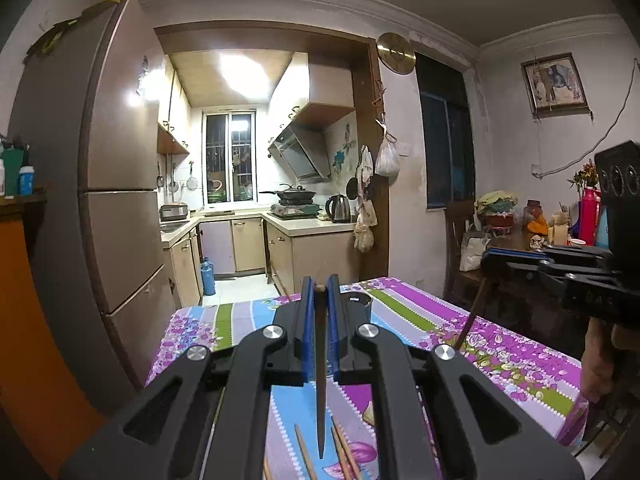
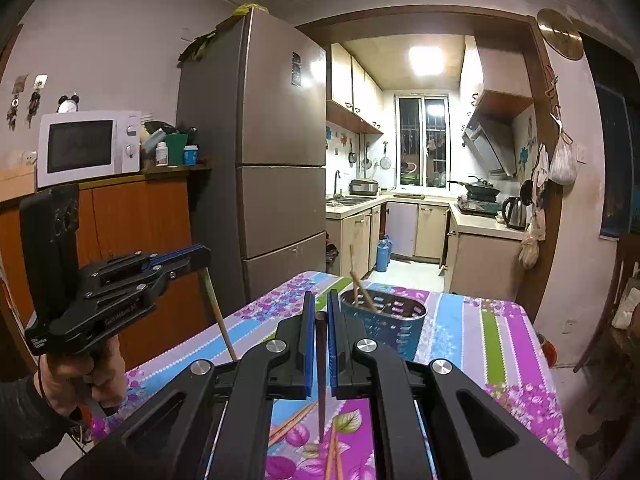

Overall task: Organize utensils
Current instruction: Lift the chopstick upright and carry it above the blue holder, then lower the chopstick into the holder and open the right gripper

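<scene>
Wooden chopsticks lie loose on the floral-clothed counter below both cameras. Left tongs are clamped on a dark chopstick that hangs point-down between their blue pads; right tongs pinch another dark chopstick the same way. Each tool's side carries small white lettering, too blurred to read. Farther along the counter stands a perforated utensil holder with two chopsticks leaning inside. Beyond are the fridge and kitchen.
</scene>
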`<state>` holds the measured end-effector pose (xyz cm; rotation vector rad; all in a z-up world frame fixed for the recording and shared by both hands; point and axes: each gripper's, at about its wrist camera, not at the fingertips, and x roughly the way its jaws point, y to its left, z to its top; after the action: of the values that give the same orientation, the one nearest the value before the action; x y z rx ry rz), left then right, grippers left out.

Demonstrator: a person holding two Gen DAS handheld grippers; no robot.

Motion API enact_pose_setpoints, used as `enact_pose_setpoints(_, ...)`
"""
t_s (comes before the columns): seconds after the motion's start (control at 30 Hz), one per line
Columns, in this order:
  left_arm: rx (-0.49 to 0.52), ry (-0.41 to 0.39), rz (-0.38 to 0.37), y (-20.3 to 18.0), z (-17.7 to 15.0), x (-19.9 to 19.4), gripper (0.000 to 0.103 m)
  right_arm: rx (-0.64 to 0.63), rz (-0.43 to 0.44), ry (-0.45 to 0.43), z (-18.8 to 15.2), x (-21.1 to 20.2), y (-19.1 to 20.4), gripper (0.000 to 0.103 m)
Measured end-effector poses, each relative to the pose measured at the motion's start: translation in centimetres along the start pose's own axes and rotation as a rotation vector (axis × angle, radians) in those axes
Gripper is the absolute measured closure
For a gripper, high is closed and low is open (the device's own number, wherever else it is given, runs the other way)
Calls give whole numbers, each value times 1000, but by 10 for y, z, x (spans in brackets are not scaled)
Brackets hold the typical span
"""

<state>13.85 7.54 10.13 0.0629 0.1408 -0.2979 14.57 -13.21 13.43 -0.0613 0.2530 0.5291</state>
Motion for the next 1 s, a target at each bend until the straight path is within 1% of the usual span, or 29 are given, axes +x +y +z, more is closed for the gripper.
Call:
enact_pose_setpoints(0.13,0,1,-10,-1,21,8,98,-4,-16,-10,19,1,-11,96)
enact_pose_setpoints(0.43,-57,-23,-18,10,71,35,98,-6,-57,-29,67,15,-43,96)
enact_pose_setpoints(0.73,-54,-104,38,18,126,67,98,-7,-80,-80,116,42,-75,96)
enact_pose_setpoints(0.9,-82,-123,59,29,141,95,98,0,-86,-110,140,67,-94,96)
enact_pose_setpoints(1.0,-99,-122,59,34,141,115,98,2,-84,-113,148,83,-102,96)
